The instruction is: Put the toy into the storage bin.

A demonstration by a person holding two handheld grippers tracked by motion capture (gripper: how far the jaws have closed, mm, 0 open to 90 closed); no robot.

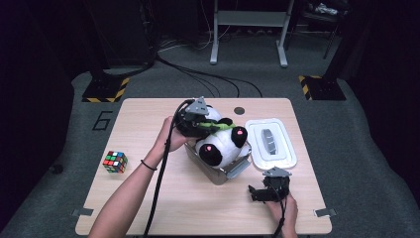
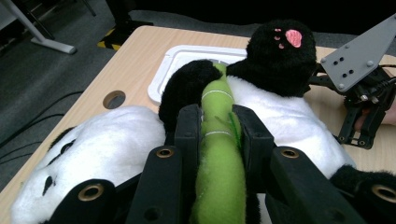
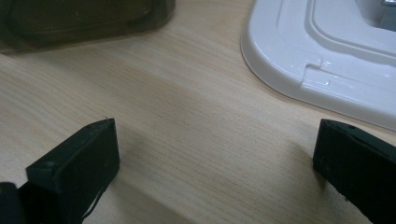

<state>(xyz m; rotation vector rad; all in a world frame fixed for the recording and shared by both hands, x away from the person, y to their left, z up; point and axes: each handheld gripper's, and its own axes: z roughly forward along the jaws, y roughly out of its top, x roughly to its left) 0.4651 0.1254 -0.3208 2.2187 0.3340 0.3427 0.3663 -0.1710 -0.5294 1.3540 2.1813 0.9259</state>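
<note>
Left jaws: clamped on the green felt bamboo stalk (image 2: 218,154) stitched across the belly of the black-and-white plush panda (image 2: 285,116).
Left gripper (image 1: 204,126): over the panda's upper body, held from the table's left side.
Panda (image 1: 220,144): lying in the clear rectangular plastic container (image 1: 233,171) at table centre, bulging above its rim; pink paw pads face up.
Right jaws: wide apart, nothing between them, just above bare wood.
Right gripper (image 1: 257,193): near the table's front edge, just in front of the white plastic container lid (image 1: 271,143), apart from the container.
Lid (image 3: 327,60): flat on the light wooden table (image 1: 163,198), right of the container.
Multicoloured puzzle cube (image 1: 115,162): at the table's left edge, well apart from both grippers.
</note>
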